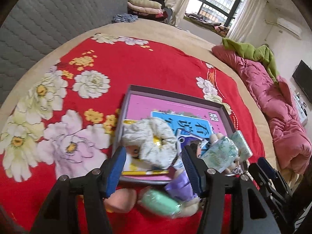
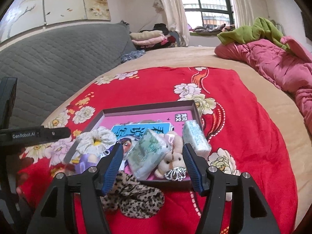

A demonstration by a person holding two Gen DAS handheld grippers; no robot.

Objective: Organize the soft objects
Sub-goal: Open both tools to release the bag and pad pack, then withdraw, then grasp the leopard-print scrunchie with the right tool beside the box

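Observation:
A shallow box (image 1: 176,95) (image 2: 148,106) with a pink printed bottom lies on the red floral blanket. A cream scrunchie (image 1: 151,139) (image 2: 97,137) lies in it, between the open fingers of my left gripper (image 1: 154,162), which does not grip it. Two tissue packs (image 2: 147,153) (image 2: 195,138) and a small plush bear (image 2: 173,156) lie in the box in front of my open, empty right gripper (image 2: 153,160). A leopard scrunchie (image 2: 134,197) lies on the blanket below the right gripper. A doll in a purple dress (image 1: 180,188) and a mint pack (image 1: 159,200) lie beneath the left gripper.
The red blanket (image 1: 136,62) covers a beige bed. A pink quilt (image 2: 273,64) with a green cloth (image 2: 251,31) lies at the right. A grey quilted headboard (image 2: 58,46) is at the left. Folded clothes (image 2: 150,37) are stacked beyond the bed.

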